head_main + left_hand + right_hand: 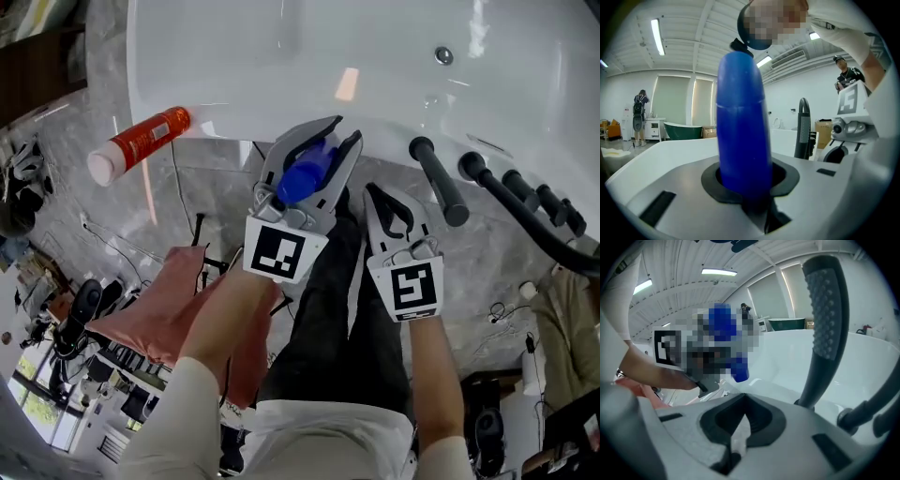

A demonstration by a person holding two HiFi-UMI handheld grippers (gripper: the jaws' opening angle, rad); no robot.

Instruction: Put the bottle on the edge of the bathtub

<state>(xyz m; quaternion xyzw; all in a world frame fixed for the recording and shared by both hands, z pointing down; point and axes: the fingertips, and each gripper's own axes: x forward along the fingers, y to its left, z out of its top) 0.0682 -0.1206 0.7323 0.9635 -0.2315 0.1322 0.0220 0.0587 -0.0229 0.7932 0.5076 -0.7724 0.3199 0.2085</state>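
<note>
Pale sleeves (178,422) and bare forearms come up from the bottom of the head view, closest to the lens, each arm w/ a tool at its end.

Biggest thing beyond is the white bathtub (234,56), filling the top. Its near rim curves across just ahead of both tools. Grey marble floor (103,94) shows left of it & below. Person's dark trousers (328,309) are under the tools, w/ a pink cloth (155,314) to their left.

Black tap set (525,202) w/ black shower handset (439,183) is at tub's right-hand rim. In the right gripper view the handset's nubbed face rises just beyond the jaws.

Left hand-held gripper (343,133) is pinching the blue bottle (302,176). Pads clamp round its body, & the bottle sticks up btwn the jaws in the left gripper view. Bottle is up in the air just short of tub's near rim, not resting on it.

Right hand-held gripper (370,190), just beside the left one, has its jaws pressed together w/ nothing btwn them.

Orange tube (145,139) w/ white cap lies slantwise by tub's left corner, well apart from the bottle. Can't tell if it touches the rim.

Small chrome fitting (443,55) is inside the tub, top right.
</note>
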